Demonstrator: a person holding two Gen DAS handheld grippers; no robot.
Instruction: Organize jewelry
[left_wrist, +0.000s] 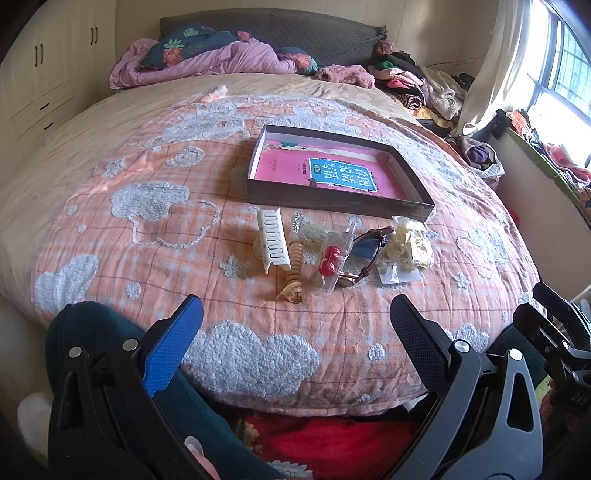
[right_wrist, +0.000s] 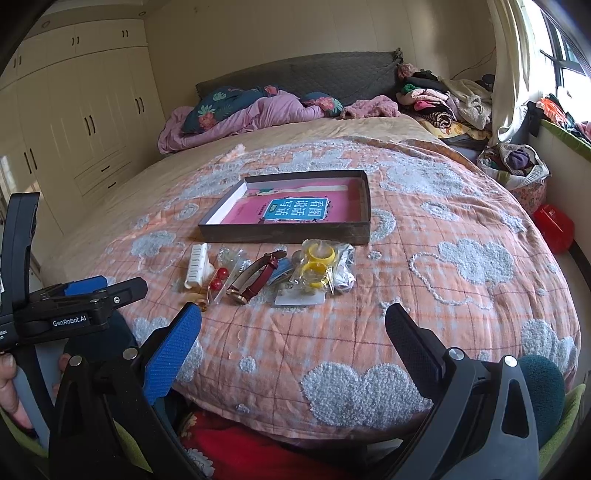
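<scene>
Left wrist view: left gripper (left_wrist: 295, 332) hangs with tongs wide apart and empty; the stiff white hair claw (left_wrist: 272, 242) at 12 o'clock looks light, so I'd pinch across its spine. Right wrist view: right gripper (right_wrist: 293, 336) is likewise spread and empty, the watch (right_wrist: 255, 275) lies at 11 o'clock short of the shallow box (right_wrist: 284, 232), its strap is floppy, so I'd grab the case, while the crinkly bagged bits (right_wrist: 321, 271) look slippery.

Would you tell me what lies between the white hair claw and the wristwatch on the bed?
In both views, the white hair claw and the wristwatch have a clear packet of red beads between them; the left wrist view also shows a beige spiral clip.
</scene>
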